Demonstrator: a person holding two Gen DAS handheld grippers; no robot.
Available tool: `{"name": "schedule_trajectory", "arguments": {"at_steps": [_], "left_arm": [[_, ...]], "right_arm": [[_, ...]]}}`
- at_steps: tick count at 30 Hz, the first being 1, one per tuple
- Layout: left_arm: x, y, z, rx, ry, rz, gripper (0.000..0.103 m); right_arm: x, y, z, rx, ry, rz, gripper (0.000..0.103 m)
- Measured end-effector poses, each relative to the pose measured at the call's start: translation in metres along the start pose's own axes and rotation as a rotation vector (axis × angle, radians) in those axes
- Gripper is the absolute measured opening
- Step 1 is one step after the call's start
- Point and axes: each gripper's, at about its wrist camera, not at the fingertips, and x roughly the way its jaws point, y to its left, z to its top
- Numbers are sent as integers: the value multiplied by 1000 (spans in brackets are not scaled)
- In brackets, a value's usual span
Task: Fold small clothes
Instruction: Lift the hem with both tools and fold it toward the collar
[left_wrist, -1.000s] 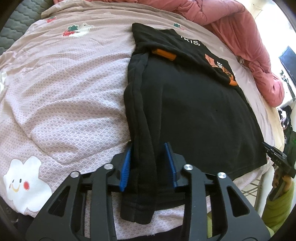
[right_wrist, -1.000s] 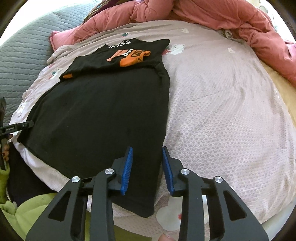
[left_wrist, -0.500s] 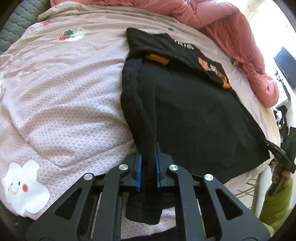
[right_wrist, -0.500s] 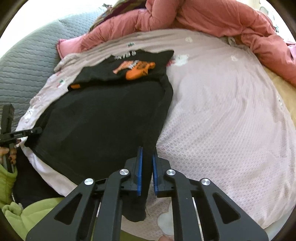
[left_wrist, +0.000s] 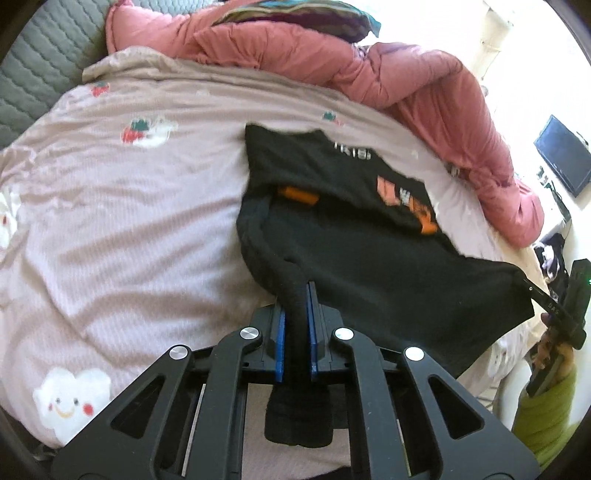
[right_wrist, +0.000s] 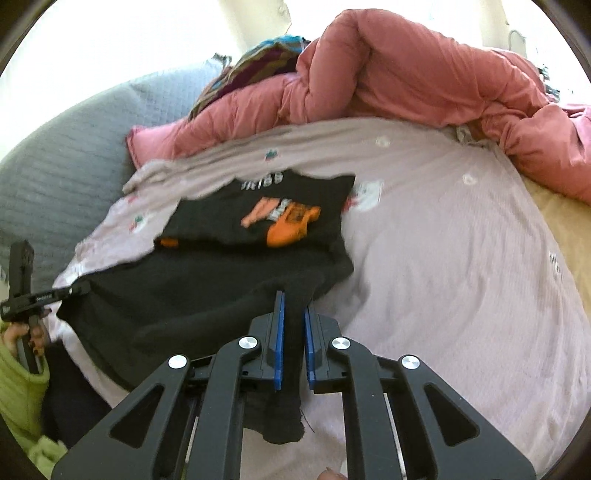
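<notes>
A black T-shirt (left_wrist: 376, 258) with an orange print lies on the pink bed sheet (left_wrist: 129, 229), its top part folded down over the body. My left gripper (left_wrist: 295, 295) is shut on the shirt's near left hem corner, which is bunched and lifted off the sheet. My right gripper (right_wrist: 293, 306) is shut on the near right hem corner of the same shirt (right_wrist: 221, 295), also raised. The hem hangs stretched between the two grippers. The right gripper shows at the right edge of the left wrist view (left_wrist: 554, 314), the left gripper at the left edge of the right wrist view (right_wrist: 37, 295).
A pink-red duvet (right_wrist: 406, 81) is heaped along the far side of the bed. A grey quilted headboard (right_wrist: 55, 177) stands at the left. A dark screen (left_wrist: 563, 166) hangs on the wall at right. A green sleeve (right_wrist: 18, 387) holds the other gripper.
Both grippers went from open around the hem corners to shut on them, then lifted. The shirt's lower edge has risen off the sheet and moved toward the folded top part.
</notes>
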Motion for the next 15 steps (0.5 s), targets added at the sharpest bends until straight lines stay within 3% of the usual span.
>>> {"name": "schedule_trajectory", "arguments": {"at_steps": [15], "left_arm": [[9, -1, 71, -56, -85, 17, 3]], "right_arm": [[18, -11, 56, 67, -103, -16, 8]]}}
